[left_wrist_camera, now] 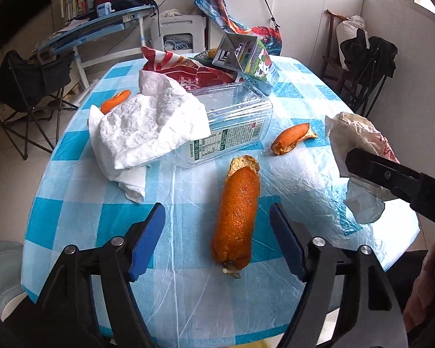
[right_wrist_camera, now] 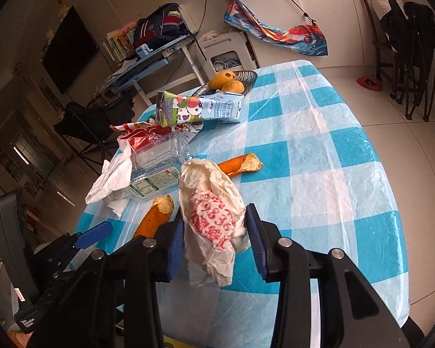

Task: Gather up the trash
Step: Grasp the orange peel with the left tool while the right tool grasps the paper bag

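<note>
Your right tongs clench the crumpled white red-printed plastic bag; left tongs released, straddling the long orange peel, bag at its 3 o'clock.

— How does the left gripper stand?
— Tilted downward, blue pads apart, pressing on nothing.
— And the right gripper?
— Angled down too, pads clamped on a crumpled bag.

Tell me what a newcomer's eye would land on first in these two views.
The long bright orange strip of fruit peel lying on the blue-and-white checked plastic tablecloth, between the blue pads of the open left gripper. Next, the crumpled white plastic bag with red print, clamped in the right gripper. Behind them, a white paper towel drapes over a clear plastic container.
</note>
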The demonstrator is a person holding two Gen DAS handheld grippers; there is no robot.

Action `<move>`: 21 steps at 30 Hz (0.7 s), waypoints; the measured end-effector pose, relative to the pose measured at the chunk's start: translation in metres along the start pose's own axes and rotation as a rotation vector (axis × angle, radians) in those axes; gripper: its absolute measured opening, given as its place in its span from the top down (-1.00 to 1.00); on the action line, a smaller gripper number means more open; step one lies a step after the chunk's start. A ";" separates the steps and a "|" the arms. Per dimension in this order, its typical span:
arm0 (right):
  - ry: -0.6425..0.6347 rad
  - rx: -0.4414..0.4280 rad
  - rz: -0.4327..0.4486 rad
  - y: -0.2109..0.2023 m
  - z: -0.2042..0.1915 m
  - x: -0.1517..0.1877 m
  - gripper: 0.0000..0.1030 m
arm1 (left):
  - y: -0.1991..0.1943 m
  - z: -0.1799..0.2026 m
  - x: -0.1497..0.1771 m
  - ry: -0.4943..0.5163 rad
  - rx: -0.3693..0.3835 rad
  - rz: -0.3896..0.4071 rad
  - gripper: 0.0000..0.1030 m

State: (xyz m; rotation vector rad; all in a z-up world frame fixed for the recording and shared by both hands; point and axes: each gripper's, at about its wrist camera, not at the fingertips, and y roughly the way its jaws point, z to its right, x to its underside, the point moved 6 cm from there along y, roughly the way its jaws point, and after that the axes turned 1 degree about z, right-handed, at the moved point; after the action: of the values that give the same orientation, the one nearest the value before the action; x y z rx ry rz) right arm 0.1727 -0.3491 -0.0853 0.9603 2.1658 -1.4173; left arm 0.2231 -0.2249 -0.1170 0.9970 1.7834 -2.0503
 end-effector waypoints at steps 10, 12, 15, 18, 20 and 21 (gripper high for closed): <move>-0.029 -0.044 -0.018 0.000 -0.016 0.010 0.20 | -0.029 -0.011 0.017 -0.031 0.086 0.022 0.62; -0.070 -0.062 -0.030 0.000 -0.031 0.018 0.20 | -0.052 -0.027 0.031 -0.055 0.084 0.037 0.62; -0.143 -0.090 -0.059 -0.001 -0.056 0.038 0.20 | -0.082 -0.055 0.052 -0.102 0.072 0.051 0.62; -0.203 -0.128 -0.119 0.000 -0.083 0.071 0.20 | -0.109 -0.081 0.077 -0.153 0.055 0.068 0.62; -0.262 -0.138 -0.163 0.002 -0.102 0.097 0.20 | -0.124 -0.095 0.091 -0.178 0.044 0.076 0.62; -0.292 -0.140 -0.185 0.003 -0.111 0.109 0.20 | -0.130 -0.100 0.097 -0.185 0.039 0.079 0.62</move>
State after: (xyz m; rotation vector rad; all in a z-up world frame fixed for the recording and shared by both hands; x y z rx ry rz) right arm 0.1046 -0.2113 -0.1103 0.4796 2.1396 -1.3680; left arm 0.1072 -0.0779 -0.0793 0.8430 1.5924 -2.0619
